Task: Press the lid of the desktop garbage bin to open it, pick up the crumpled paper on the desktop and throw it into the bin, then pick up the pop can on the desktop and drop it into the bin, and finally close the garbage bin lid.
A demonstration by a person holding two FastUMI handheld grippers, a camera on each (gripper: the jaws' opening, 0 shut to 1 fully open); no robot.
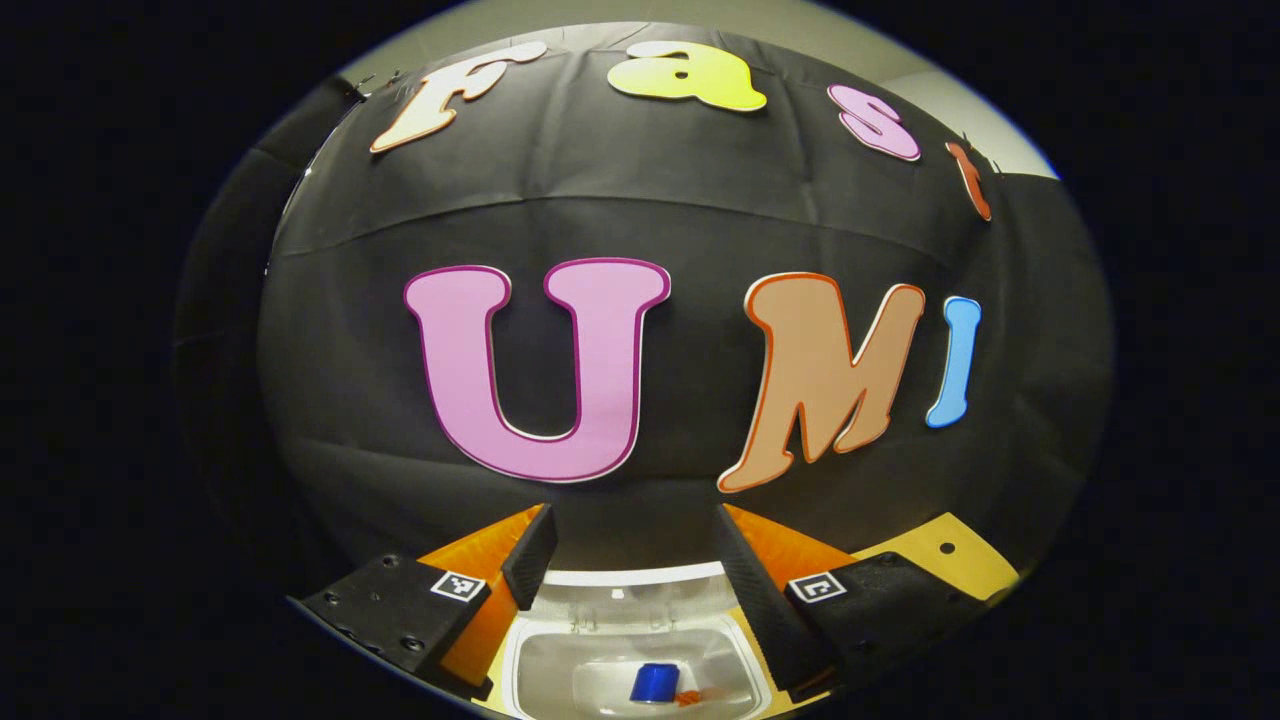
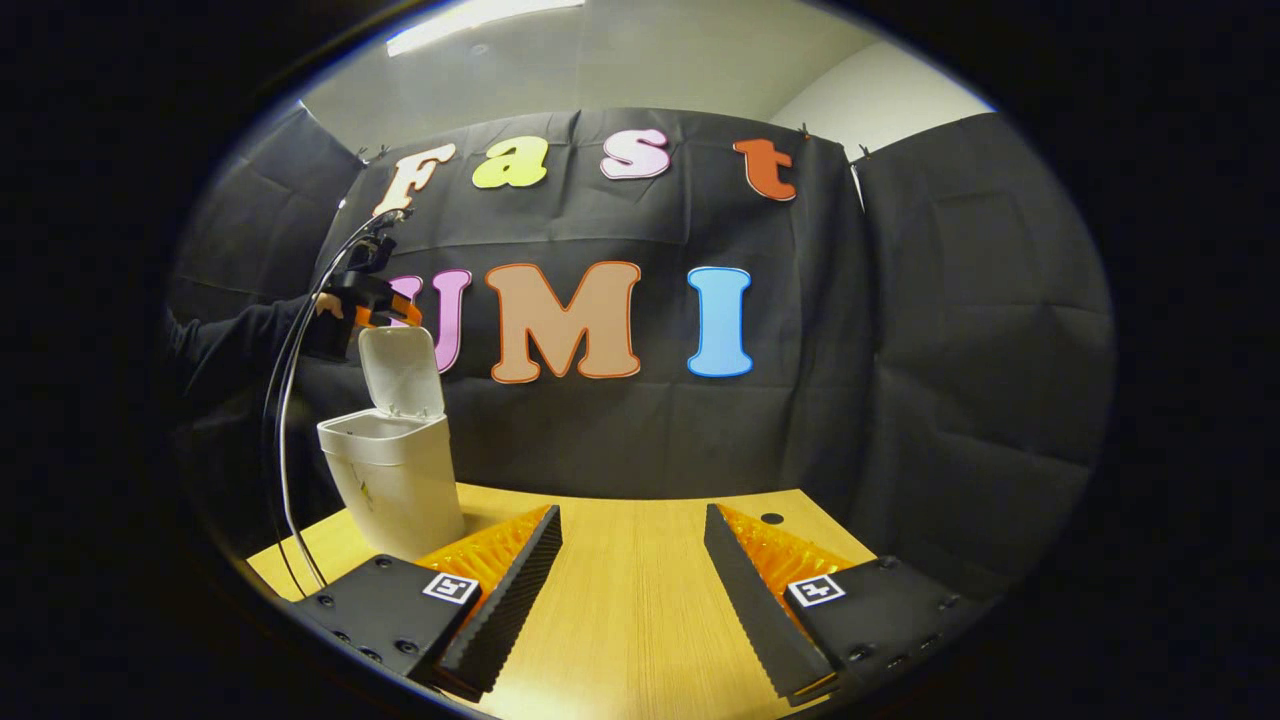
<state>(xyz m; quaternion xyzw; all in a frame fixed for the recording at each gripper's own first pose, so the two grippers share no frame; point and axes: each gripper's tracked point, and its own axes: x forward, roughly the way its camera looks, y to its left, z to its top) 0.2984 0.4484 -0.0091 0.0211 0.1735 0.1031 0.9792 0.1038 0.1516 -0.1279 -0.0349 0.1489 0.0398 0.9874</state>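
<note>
Left gripper [image 1: 632, 550], fingers spread, hangs above the open bin [image 2: 392, 470] containing the pop can [image 1: 655, 683]; right gripper [image 2: 632, 545], spread, empty, over the table [image 2: 640, 600].

Light wooden table [image 2: 640, 590]; white garbage bin [image 2: 395, 490] stands near its left edge, lid raised.

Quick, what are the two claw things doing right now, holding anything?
Left gripper: open, holding nothing, above the open bin with the blue can inside.
Right gripper: open, holding nothing, over the wooden table.
</note>
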